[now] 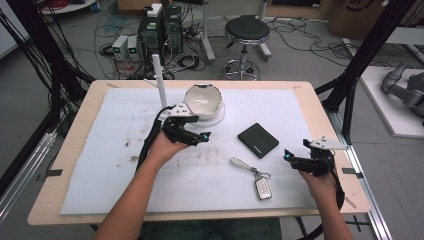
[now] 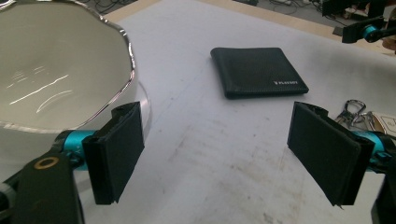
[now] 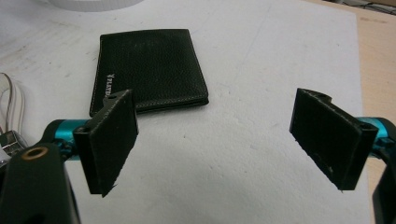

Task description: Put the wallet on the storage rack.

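A white bowl (image 1: 203, 100) with a silver rim stands at the back middle of the white mat (image 1: 120, 165). Just in front of it, to its left, my left gripper (image 1: 200, 134) is open and empty; in the left gripper view the bowl (image 2: 51, 70) sits right beside the left jaw. A black wallet (image 1: 258, 140) lies flat right of centre, also in the left gripper view (image 2: 258, 71) and right gripper view (image 3: 148, 69). A car key with a strap (image 1: 257, 181) lies near the front. My right gripper (image 1: 292, 159) is open and empty at the mat's right edge, facing the wallet.
A white upright post (image 1: 159, 80) stands at the back, left of the bowl. The mat has brownish stains (image 1: 131, 150) on its left half. The wooden table edge (image 1: 330, 120) runs close on the right. A stool (image 1: 246, 35) and computer boxes stand on the floor behind.
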A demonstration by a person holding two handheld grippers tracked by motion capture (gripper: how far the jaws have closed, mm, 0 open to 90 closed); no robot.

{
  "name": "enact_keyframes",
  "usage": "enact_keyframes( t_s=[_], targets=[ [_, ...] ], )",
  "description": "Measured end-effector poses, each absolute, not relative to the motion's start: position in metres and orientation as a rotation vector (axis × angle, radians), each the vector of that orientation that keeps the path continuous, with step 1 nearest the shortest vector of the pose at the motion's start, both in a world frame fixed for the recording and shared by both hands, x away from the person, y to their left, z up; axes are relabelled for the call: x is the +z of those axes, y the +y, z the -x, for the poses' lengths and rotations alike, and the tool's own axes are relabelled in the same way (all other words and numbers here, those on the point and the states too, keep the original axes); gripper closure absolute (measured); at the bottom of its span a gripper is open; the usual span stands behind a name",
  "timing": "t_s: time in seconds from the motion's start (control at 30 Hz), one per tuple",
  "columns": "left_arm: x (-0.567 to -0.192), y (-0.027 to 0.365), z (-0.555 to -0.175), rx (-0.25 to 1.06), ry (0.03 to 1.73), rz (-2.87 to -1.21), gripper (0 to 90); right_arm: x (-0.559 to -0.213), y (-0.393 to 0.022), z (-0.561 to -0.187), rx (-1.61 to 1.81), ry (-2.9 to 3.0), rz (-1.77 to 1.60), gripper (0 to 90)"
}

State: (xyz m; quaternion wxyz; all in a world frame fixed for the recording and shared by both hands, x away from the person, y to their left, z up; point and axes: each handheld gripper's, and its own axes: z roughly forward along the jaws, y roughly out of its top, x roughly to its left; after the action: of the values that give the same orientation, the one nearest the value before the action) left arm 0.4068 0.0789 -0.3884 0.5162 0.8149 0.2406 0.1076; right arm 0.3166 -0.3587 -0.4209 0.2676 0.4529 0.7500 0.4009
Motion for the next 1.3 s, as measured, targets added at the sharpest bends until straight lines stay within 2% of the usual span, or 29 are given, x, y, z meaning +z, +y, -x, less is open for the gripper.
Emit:
enact_keyframes(
  t_s=[0.63,0.9,1.3],
  targets=[
    [-0.403,-0.009,-0.452,0.130,0.511,-2.052,18.6,-0.423,-0.360,-0.312,1.067,2.030,-1.229,15.4],
    [-0.422,-0.036,-0.462,0.100,0.505,-2.106,18.6,-0.424,-0.362,-0.313,1.067,2.025,-1.238,15.4],
    [-0.430,-0.075,-0.480,0.048,0.537,-2.116,18.5,-0.424,-0.363,-0.314,1.068,2.028,-1.235,15.4]
  ],
)
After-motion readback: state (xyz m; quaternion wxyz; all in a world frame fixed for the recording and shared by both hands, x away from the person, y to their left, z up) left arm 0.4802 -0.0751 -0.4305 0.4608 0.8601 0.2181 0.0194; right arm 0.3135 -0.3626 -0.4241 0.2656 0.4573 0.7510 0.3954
